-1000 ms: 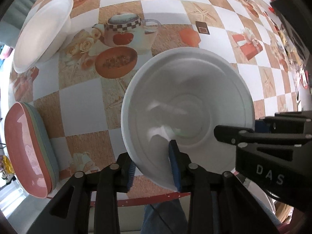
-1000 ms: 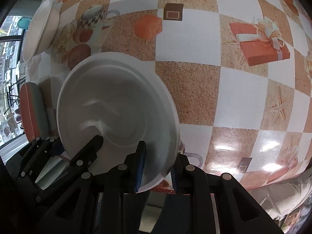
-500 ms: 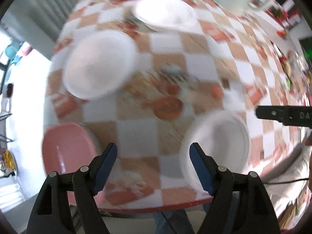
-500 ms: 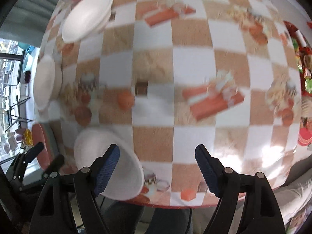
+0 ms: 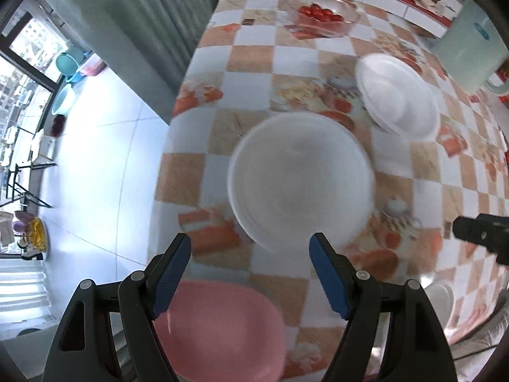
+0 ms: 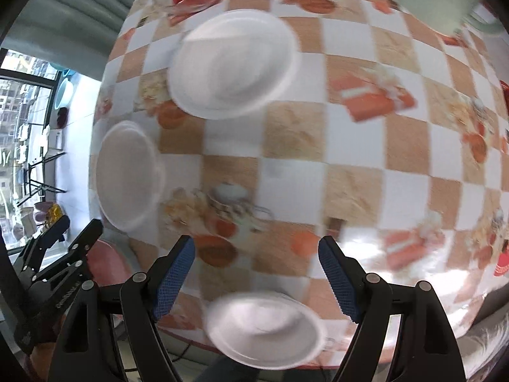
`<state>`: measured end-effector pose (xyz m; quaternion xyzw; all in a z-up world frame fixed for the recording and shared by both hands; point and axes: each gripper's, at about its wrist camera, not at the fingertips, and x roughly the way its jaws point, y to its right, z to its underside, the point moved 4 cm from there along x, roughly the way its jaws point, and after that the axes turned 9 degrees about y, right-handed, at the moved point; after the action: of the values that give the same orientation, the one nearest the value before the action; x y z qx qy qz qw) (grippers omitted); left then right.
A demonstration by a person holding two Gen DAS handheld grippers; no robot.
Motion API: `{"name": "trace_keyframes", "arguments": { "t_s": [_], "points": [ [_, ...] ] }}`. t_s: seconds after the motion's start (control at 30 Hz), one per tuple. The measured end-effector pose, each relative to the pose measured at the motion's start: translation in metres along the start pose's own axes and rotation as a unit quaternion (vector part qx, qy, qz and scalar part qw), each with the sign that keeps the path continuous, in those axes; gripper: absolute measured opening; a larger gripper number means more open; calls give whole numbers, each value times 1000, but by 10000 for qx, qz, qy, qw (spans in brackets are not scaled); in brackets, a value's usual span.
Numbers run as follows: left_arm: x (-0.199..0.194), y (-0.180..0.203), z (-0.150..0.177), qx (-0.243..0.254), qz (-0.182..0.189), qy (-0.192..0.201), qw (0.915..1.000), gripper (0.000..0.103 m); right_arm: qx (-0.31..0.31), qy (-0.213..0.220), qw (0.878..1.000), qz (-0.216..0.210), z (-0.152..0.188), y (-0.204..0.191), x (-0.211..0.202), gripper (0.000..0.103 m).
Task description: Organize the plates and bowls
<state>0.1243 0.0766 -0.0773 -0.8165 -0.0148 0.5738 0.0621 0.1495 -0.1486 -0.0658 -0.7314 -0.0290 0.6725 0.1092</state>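
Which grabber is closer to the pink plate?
Left. The left gripper hangs right over the pink plate at the table's near edge. The right gripper is off to the side, above a white bowl.

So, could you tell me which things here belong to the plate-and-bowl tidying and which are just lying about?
Job:
- three white bowls
- pink plates

Lying about:
- glass dish of tomatoes
- pale green jug
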Motion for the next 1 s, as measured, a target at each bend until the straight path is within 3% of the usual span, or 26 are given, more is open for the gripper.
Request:
{"name": "trace_keyframes", "arguments": {
  "t_s": [0.4,1.0],
  "points": [
    [44,-19,-27,-123,-143,-198,9996,80,-62,-174,9998,-39,-20,-56,50,81],
    [88,-29,-26,-91,-116,-616,9980,80,-289,-351,9987,215,-27,-76,94,81]
  ]
}}
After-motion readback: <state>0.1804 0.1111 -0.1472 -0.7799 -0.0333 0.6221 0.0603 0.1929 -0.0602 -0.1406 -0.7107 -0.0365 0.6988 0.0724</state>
